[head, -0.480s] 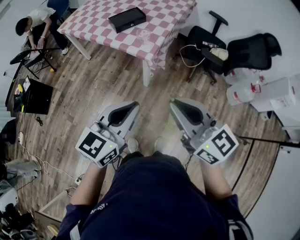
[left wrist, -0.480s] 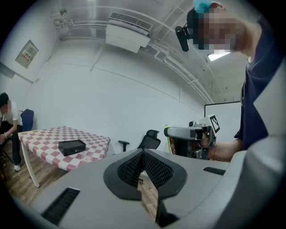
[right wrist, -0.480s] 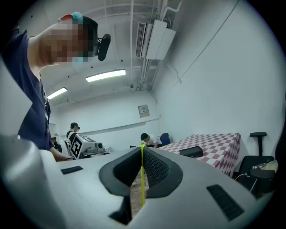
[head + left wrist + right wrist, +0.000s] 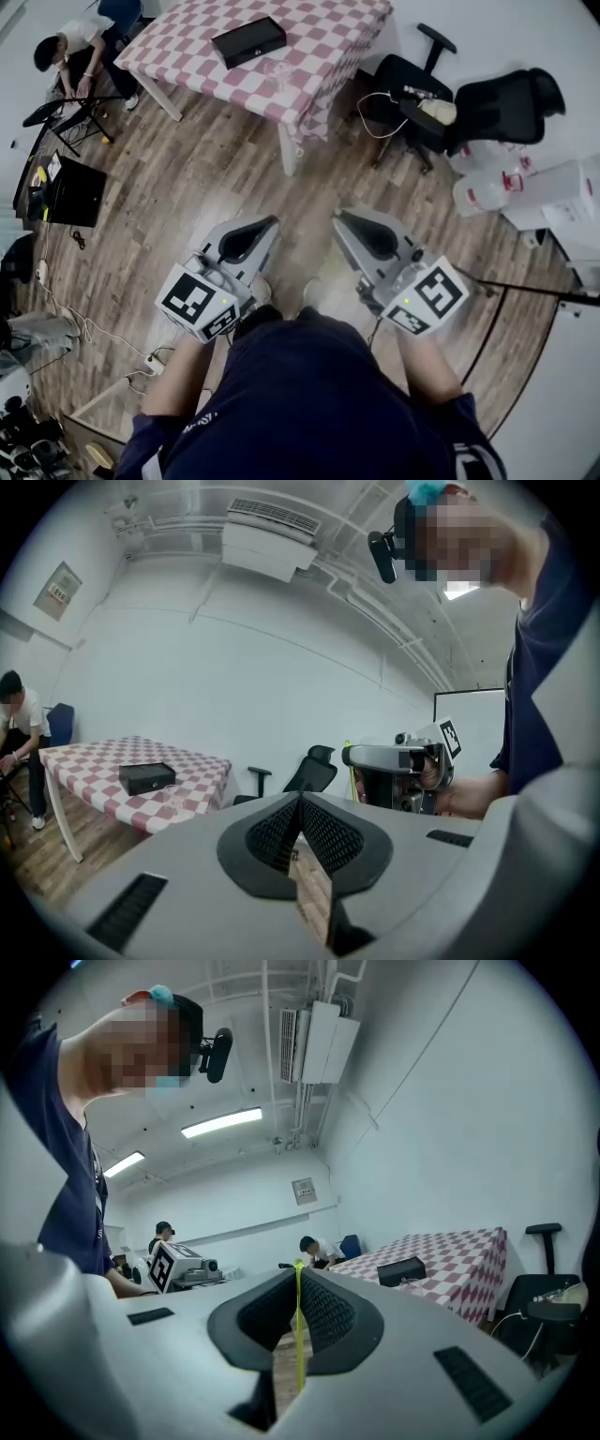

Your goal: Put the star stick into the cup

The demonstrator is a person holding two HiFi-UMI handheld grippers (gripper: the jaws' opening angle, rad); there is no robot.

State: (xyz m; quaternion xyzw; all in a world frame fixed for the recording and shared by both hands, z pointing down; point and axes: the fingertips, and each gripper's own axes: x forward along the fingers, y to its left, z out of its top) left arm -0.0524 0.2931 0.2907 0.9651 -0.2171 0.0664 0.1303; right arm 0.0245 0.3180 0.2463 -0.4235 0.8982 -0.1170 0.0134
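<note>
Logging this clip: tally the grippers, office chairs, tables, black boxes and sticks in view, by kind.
Grippers: 2 (left gripper, right gripper)
Office chairs: 2 (cluttered chair, bare chair)
Checkered table: 1
Black box: 1
Star stick: 1, held in the right gripper
Total: 7

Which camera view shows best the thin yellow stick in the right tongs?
The right gripper view: the yellow stick is clearly pinched between the shut right tongs. The left gripper view shows it as a faint line at their tip; the head view hardly shows it.
</note>
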